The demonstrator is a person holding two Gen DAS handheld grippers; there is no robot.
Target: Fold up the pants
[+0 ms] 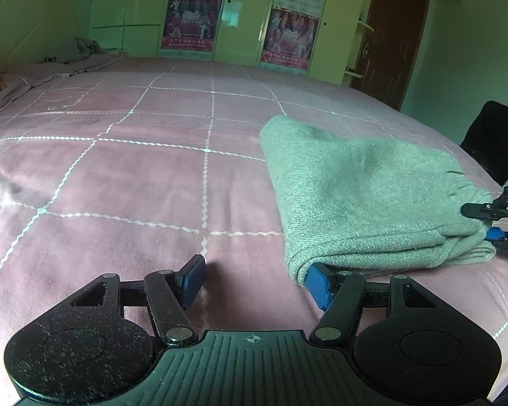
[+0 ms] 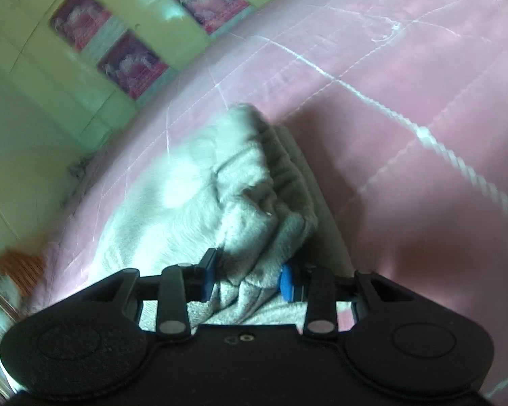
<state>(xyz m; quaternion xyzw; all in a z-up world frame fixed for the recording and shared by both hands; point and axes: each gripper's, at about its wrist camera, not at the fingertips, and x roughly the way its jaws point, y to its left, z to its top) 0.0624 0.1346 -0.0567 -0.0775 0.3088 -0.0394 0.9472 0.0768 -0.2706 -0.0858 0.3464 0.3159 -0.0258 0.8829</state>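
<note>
The grey pants (image 1: 365, 196) lie folded in a thick stack on the right part of the pink bed. My left gripper (image 1: 255, 282) stands open low over the sheet just left of the stack. Its right pad (image 1: 318, 286) touches the stack's near corner, and only sheet lies between the jaws. My right gripper (image 1: 487, 223) comes in from the right edge and bites the bunched end of the stack. In the right wrist view the right gripper (image 2: 247, 279) is shut on a wad of the pants (image 2: 199, 196), with cloth filling the gap between the blue pads.
The pink bedsheet (image 1: 125, 182) with white grid lines stretches wide to the left and far side. Crumpled grey bedding (image 1: 78, 50) lies at the far left corner. A black chair back (image 1: 494, 138) stands beyond the bed's right edge. Wardrobe doors with posters (image 1: 191, 20) line the back wall.
</note>
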